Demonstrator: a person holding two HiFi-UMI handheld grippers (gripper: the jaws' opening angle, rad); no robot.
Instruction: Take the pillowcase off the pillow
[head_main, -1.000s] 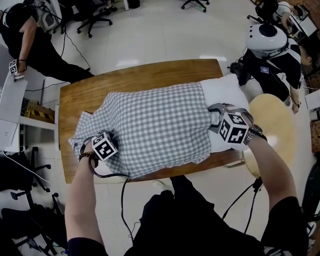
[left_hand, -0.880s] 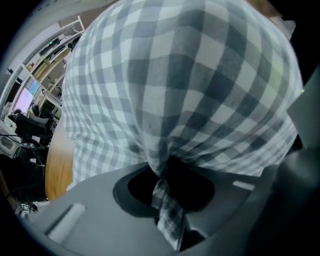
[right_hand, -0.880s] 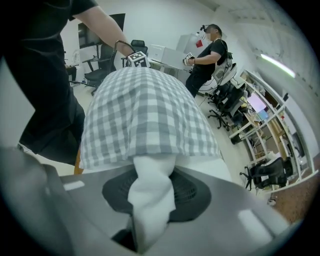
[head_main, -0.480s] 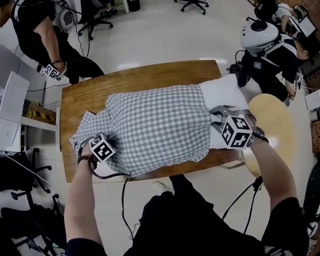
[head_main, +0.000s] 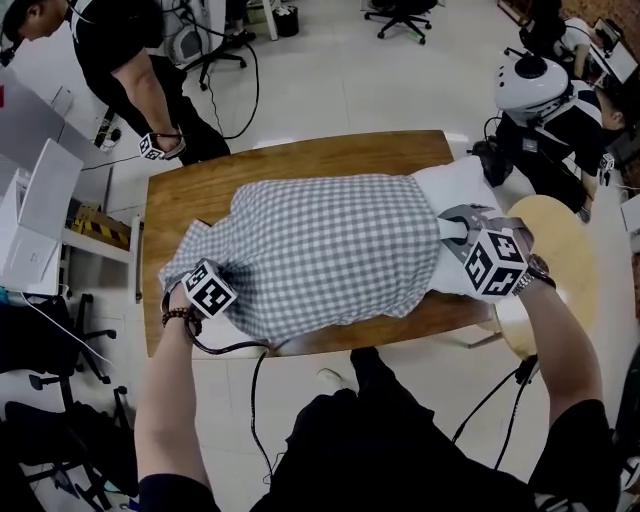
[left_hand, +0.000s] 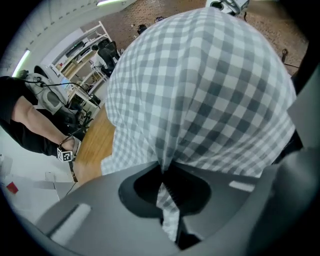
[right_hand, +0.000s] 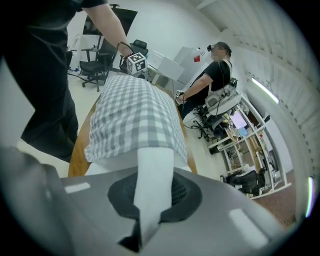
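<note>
Pillowcase (head_main: 330, 250), grey-and-white check, covers most of the pillow (head_main: 462, 188), which lies lengthwise on the wooden table (head_main: 195, 185). Only the pillow's white end shows bare at the right, reaching the table's edge near a round stool (head_main: 565, 250). Both tongs have just been closing, and each now has cloth in its bite. The left gripper (left_hand: 164, 172) is clamped on a gathered fold of checked fabric at the case's closed, left end. The right gripper (right_hand: 151, 180) is pinched tight on a tongue of the pillow's white cloth just outside the case's open mouth. A second ago both stood wider, pressed down at those same spots. With both holds set, the task seems ready for its main stroke: pulling the two ends apart so the case slides off leftward.
</note>
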